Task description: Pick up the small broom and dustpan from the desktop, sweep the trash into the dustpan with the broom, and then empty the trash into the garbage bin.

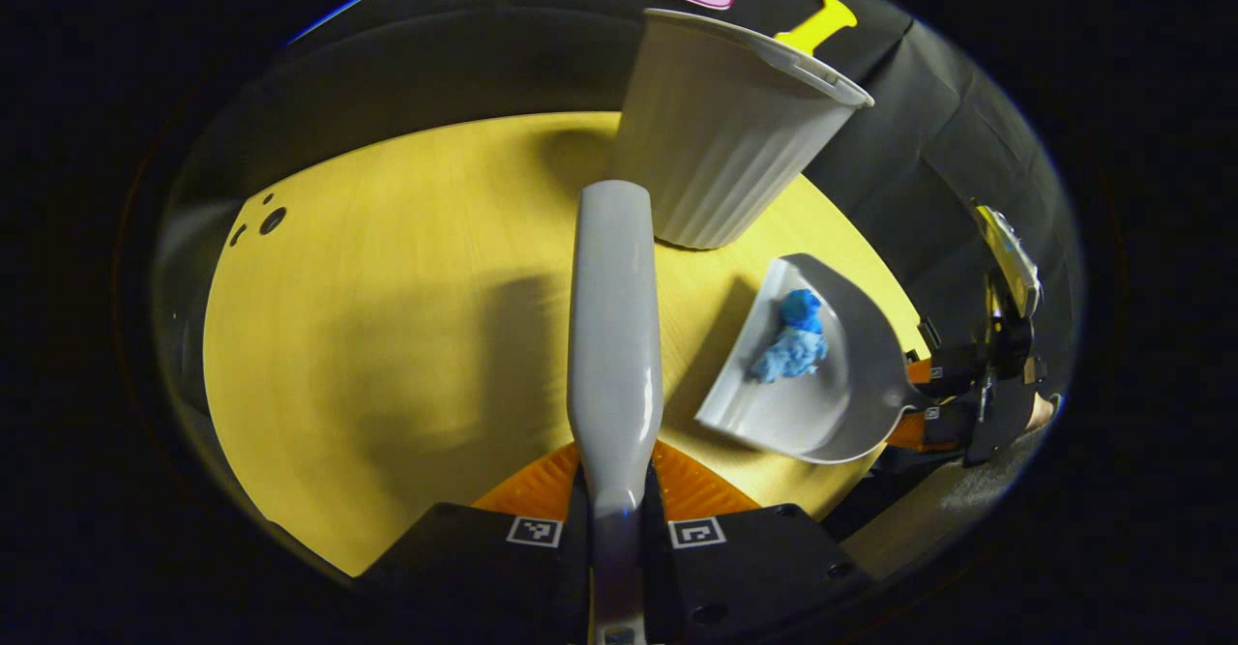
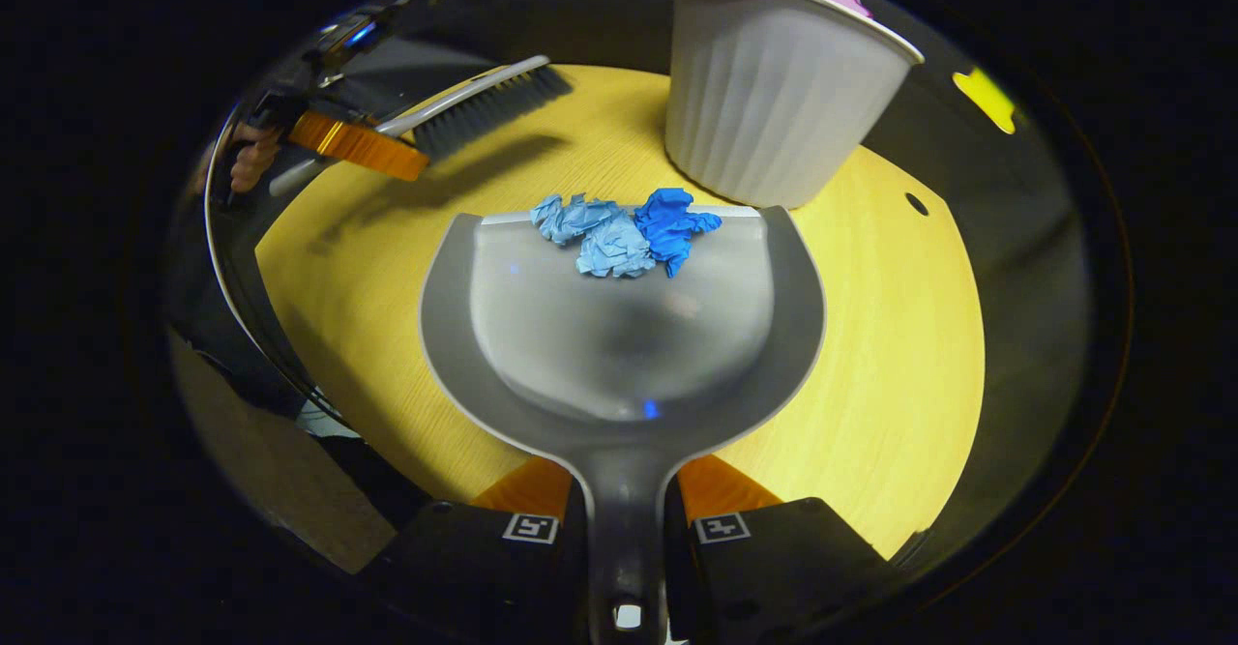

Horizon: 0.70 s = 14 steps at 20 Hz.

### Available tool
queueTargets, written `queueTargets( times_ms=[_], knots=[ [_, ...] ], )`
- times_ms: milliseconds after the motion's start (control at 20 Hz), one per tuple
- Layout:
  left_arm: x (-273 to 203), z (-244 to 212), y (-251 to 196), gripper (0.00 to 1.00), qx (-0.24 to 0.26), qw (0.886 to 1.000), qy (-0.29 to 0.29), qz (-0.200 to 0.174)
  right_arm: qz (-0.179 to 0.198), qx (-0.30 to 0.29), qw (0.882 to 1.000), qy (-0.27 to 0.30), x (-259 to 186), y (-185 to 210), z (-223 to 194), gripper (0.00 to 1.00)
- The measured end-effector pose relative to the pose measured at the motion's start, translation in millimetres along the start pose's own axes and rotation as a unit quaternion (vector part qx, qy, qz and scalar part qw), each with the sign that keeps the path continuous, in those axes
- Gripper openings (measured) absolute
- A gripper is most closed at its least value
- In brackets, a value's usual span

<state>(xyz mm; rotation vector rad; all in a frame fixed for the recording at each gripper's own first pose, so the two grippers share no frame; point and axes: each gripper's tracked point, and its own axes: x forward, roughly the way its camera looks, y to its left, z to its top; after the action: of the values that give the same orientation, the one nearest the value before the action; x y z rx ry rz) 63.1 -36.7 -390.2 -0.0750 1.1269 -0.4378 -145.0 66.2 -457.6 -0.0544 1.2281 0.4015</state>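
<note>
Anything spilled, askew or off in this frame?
Nothing stands out. The blue paper wads sit inside the dustpan near its front lip, none visible on the desktop. The bin stands upright, and the broom is held clear.

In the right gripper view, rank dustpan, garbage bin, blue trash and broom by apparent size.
1. Dustpan, largest, though nearest the camera.
2. Garbage bin.
3. Broom, farther off, so unsure.
4. Blue trash, close to the broom in apparent size.
</note>
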Motion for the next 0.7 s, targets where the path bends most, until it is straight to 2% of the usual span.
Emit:
queueTargets(
  times_ms=[200, 400, 450, 500, 700],
  knots=[
    [7, -18, 22, 0.26, -0.015, 1.0, -0.002, 0.014, -0.03, 0.062, 0.997, -0.018, -43, 0, 19, 0.36],
    [2, -30, 31, 0.25, -0.028, 0.999, 0.0, 0.023, -0.062, 0.073, 0.995, -0.023, -107, -17, 53, 0.36],
    [2, -34, 33, 0.29, -0.028, 0.999, 0.001, 0.027, -0.061, 0.084, 0.994, -0.019, -116, -18, 61, 0.36],
    [2, -38, 34, 0.25, -0.029, 0.999, 0.001, 0.027, -0.058, 0.101, 0.993, -0.015, -126, -20, 70, 0.36],
    [-1, -51, 39, 0.25, -0.024, 0.999, 0.004, 0.024, -0.059, 0.132, 0.989, -0.023, -160, -40, 111, 0.36]
  ],
)
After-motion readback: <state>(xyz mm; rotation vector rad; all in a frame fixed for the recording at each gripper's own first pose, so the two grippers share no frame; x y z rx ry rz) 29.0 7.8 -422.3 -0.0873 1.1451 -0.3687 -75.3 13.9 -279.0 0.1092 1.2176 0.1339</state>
